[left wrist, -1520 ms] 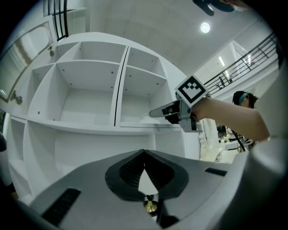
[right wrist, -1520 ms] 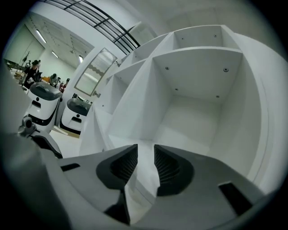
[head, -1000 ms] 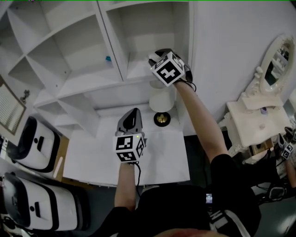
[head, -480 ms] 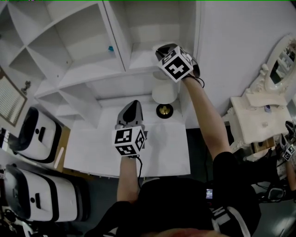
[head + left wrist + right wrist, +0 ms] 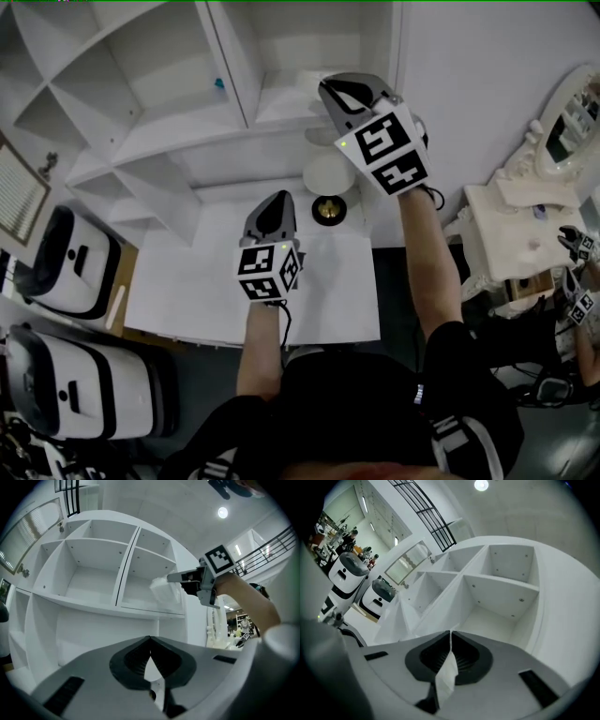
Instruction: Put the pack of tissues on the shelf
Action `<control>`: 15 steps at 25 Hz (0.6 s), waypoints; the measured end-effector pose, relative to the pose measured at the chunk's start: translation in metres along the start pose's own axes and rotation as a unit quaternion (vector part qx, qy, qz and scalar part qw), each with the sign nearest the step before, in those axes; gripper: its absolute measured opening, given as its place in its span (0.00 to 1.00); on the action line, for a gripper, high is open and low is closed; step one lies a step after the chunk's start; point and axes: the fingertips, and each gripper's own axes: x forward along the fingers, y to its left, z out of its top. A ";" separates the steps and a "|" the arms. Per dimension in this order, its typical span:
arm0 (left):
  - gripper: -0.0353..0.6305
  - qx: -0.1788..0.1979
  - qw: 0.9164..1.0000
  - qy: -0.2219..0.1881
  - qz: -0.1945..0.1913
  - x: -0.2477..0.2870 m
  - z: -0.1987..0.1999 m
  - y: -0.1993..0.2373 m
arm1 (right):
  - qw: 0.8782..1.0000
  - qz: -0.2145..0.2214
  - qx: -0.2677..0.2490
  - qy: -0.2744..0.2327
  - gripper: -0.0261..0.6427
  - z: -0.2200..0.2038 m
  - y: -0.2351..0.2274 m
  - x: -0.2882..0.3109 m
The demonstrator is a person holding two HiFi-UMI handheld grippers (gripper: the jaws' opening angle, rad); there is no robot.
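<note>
Right gripper [image 5: 450, 635]: jaws pinched shut on pack of tissues [image 5: 165, 591], at shelf [image 5: 140, 612] front edge
Left gripper [image 5: 150, 641]: jaws together, empty

My left gripper [image 5: 150, 639] is pointing at the shelf [image 5: 93, 606], jaws pressing together. Up right, my right gripper [image 5: 174, 577] is holding the pack [image 5: 165, 592] before the right-hand compartment.

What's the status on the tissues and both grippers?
Left gripper jaws shut, empty. Right gripper jaws pinch the pack of tissues by a thin edge, beside the shelf. Nothing blocking.
</note>
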 end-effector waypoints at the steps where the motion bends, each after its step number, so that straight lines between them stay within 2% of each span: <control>1: 0.07 -0.003 1.000 0.000 0.000 0.000 0.000 -0.002 | 1.000 -0.005 0.005 -0.011 0.08 0.004 0.001 -0.010; 6: 0.07 -0.008 1.000 0.012 -0.002 0.004 -0.013 -0.008 | 0.995 -0.016 0.076 -0.068 0.08 0.007 0.012 -0.062; 8: 0.07 -0.013 1.000 0.017 -0.002 0.004 -0.019 -0.010 | 0.992 -0.025 0.089 -0.083 0.08 0.002 0.021 -0.080; 11: 0.07 -0.023 1.000 0.022 -0.001 0.000 -0.026 -0.009 | 0.988 -0.045 0.121 -0.078 0.08 -0.019 0.035 -0.101; 15: 0.07 -0.025 0.999 0.029 -0.004 -0.005 -0.034 -0.012 | 0.976 -0.053 0.205 -0.056 0.08 -0.067 0.057 -0.114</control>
